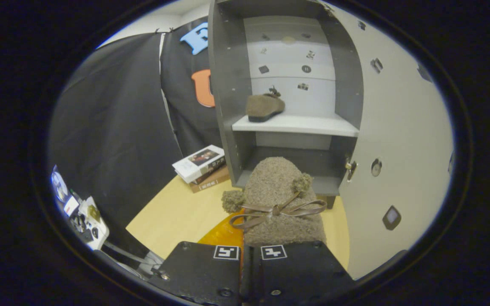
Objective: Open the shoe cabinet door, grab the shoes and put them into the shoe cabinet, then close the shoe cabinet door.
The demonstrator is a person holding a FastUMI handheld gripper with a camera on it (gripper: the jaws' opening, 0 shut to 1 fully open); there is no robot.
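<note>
My gripper (245, 250) is shut on a fuzzy brown shoe (277, 199) with a ribbon bow and pompoms, its toe pointing toward the cabinet. The shoe is lifted above the floor, just in front of the cabinet's lower compartment. The grey shoe cabinet (228, 93) stands ahead with its white door (398, 127) swung open to the right. A matching brown shoe (264, 107) rests on the cabinet's white shelf (304, 125), toward its left side.
A stack of books (202, 168) lies on the wooden floor (177, 212) left of the cabinet's base. An orange patch (223, 233) shows under the held shoe. Black cloth hangs to the left, with small gear (85, 221) at its foot.
</note>
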